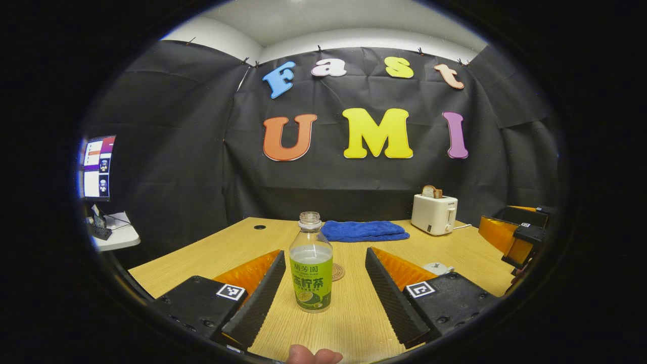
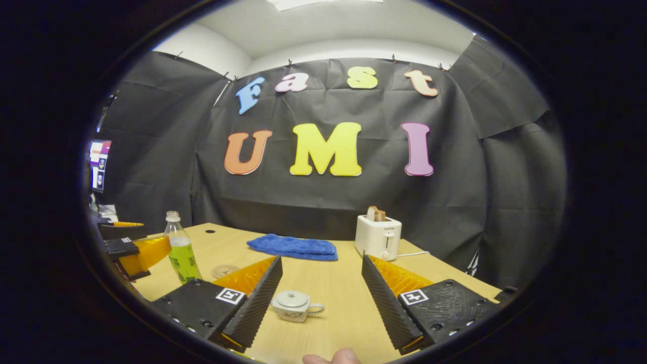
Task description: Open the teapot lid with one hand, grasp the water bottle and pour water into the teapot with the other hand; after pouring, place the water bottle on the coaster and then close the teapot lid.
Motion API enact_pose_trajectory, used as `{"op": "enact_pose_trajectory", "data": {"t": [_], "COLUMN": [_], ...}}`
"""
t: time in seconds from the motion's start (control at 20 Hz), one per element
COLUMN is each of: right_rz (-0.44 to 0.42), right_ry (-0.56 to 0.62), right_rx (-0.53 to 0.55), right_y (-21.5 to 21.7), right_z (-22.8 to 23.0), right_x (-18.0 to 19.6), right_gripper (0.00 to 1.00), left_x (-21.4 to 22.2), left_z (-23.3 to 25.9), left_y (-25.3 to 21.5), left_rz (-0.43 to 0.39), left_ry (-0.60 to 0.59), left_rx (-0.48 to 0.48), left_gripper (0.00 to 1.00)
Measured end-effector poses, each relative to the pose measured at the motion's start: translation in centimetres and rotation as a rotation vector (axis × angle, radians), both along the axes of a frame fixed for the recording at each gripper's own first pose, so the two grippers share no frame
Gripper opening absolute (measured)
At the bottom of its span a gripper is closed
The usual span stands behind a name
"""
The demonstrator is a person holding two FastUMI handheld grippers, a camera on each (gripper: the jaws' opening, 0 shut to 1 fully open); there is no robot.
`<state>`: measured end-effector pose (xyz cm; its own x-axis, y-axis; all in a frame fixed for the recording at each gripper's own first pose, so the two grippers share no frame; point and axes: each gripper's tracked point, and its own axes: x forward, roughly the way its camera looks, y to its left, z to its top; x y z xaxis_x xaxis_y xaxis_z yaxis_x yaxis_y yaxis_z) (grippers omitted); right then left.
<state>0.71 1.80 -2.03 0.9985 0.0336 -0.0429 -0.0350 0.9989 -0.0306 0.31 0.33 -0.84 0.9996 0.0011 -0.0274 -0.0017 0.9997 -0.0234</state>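
Fingertip: a person's fingertip (image 1: 313,355) shows at the bottom edge of the left gripper view, and another (image 2: 333,357) at the bottom of the right gripper view.
Left gripper (image 1: 323,290): held level over the near part of the table, fingers spread wide, touching nothing.
Bottle (image 1: 311,263): one, upright, cap off, partly filled, standing on the table (image 1: 455,247) between the left gripper's fingers, apart from both.
Coaster (image 1: 337,272): one, flat on the table just behind the bottle.
Right gripper (image 2: 321,298): level near the table's front edge, fingers wide apart, empty.
Teapot (image 2: 293,306): one, small and white, lid on, handle toward the right finger; it stands between the right gripper's fingers, just beside the left one; contact cannot be told.
Towel (image 2: 293,247): one, blue, folded, toward the table's back edge.
Toaster (image 2: 378,236): one, white, near the back edge, right of the towel, with one slice of bread (image 2: 375,214) standing in it.
Monitor (image 1: 96,167): one, lit, on a side desk off the table's left edge.
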Motion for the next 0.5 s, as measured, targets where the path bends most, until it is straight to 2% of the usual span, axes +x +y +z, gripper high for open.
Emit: {"op": "enact_pose_trajectory", "data": {"t": [0.15, 0.25, 0.45, 0.5], "right_rz": [0.007, 0.011, 0.030, 0.034], "right_ry": [0.013, 0.025, 0.070, 0.081], "right_rx": [-0.011, -0.021, -0.029, -0.022], "right_y": [0.5, 1.0, 2.5, 2.9], "right_z": [-0.8, -1.7, -4.1, -4.6], "right_x": [0.3, 0.9, 2.6, 3.1], "right_gripper": [0.98, 0.95, 0.98, 0.95], "left_x": [-0.1, 0.0, -0.1, -0.2], "left_z": [0.0, -0.2, 0.1, 0.1], "left_y": [0.0, 0.2, 0.5, 0.5], "left_rz": [0.002, 0.005, 0.011, 0.014], "left_ry": [-0.001, 0.005, 0.001, 0.001], "left_rx": [0.001, 0.000, 0.004, 0.007], "left_gripper": [0.99, 0.97, 0.99, 0.99]}}
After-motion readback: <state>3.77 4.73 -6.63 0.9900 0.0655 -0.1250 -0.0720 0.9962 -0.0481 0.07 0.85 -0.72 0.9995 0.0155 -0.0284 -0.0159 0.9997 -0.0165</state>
